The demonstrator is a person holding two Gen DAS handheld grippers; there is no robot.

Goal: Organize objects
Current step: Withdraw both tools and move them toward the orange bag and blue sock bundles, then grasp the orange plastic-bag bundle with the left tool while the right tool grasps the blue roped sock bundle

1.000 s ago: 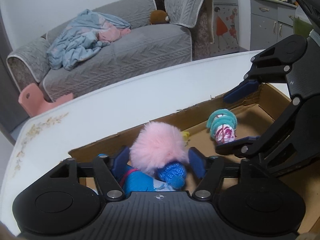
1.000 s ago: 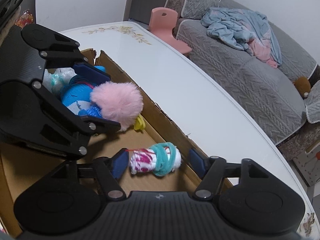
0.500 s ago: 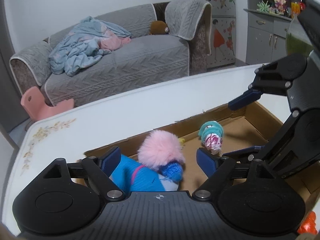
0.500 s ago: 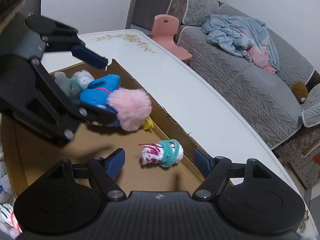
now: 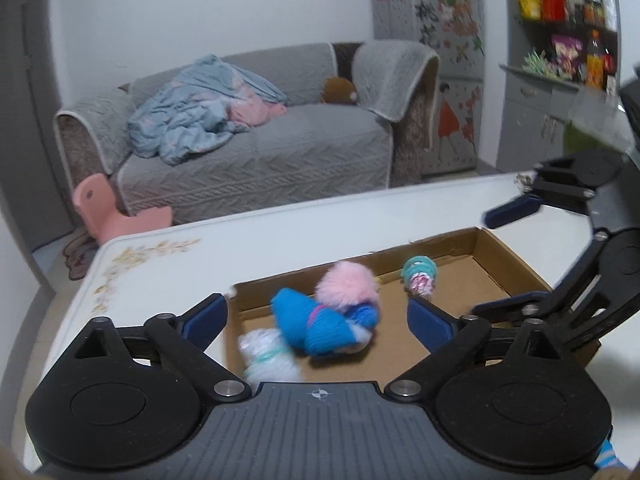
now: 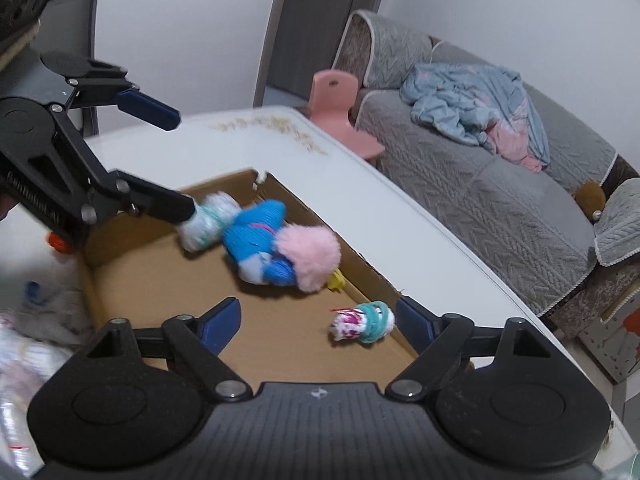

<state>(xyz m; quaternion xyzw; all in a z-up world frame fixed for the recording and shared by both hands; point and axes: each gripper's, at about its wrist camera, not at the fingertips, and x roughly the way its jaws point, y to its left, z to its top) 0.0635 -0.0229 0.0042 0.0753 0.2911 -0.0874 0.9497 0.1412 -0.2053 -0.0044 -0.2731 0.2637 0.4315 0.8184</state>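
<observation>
Blue pads of the left gripper (image 5: 316, 322) stand spread wide, having just been opening, with nothing pinched; the hat (image 5: 320, 326) and a white bundle (image 5: 268, 354) lie below and beyond them on the floor of the box (image 5: 496, 248). The right gripper (image 6: 318, 320) has likewise just been opening and is spread and empty, with the small roll (image 6: 364, 322) lying loose on the cardboard just inside its right pad. The hat is blue knit with a pink pompom (image 5: 347, 288) and rests near the box's far wall, the white bundle touching its left end. All three look like light, soft textiles that will squash and sag, not slip or break. The hat's knit body is probably the firmest place to pinch; the pompom would compress and may pull free. The roll looks best taken across its teal band. Beyond the box lies the white table (image 5: 280, 236), then the sofa (image 5: 256, 160).
</observation>
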